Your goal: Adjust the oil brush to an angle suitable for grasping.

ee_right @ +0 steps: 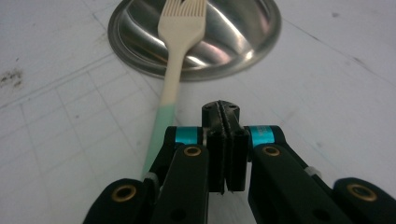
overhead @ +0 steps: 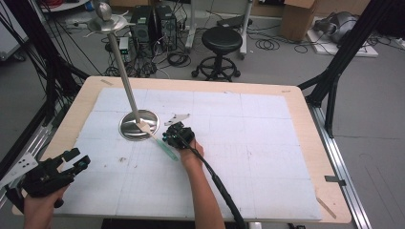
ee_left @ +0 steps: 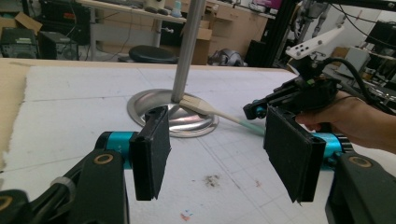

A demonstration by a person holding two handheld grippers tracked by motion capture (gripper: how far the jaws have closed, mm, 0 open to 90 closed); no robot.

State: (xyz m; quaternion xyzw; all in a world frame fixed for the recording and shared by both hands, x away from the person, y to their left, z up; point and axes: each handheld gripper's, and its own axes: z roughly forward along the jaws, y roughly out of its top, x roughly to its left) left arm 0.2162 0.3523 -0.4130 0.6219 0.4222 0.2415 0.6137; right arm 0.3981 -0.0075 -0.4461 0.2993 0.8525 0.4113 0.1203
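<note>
The right gripper (overhead: 177,135) sits low at the middle of the worktop (overhead: 305,143), jaws pressed flat together with nothing between them, and its own view makes that plain: the two black pads meet face to face. Just beside it lies the brush (ee_right: 173,70), a flat cream head with a row of bristles, a cream handle that turns pale green toward the near end. The head rests up on the rim of the steel base (ee_right: 140,56), the handle slopes down onto the white gridded sheet (overhead: 248,157) and runs past the left of the shut jaws, beside them, not in them. So the brush is propped, tail end lifted just enough to be got under, I would say, and the right gripper looks to be lining up next to that green end.

Over at the near left corner, the left gripper (overhead: 71,160) hangs with its jaws standing apart and empty, well clear of the action. From its view the pads (ee_left: 152,154) frame the scene: the pole (ee_left: 187,46) rising out of the steel base, the brush leaning at its foot, the other hand beyond. It reads as waiting its turn, kept out of the way.

The pole carries a small dish up top (overhead: 107,23) with a rounded grey thing on it; what that is I cannot tell.

Writing or brands? None that can be read on brush, base or sheet.
</note>
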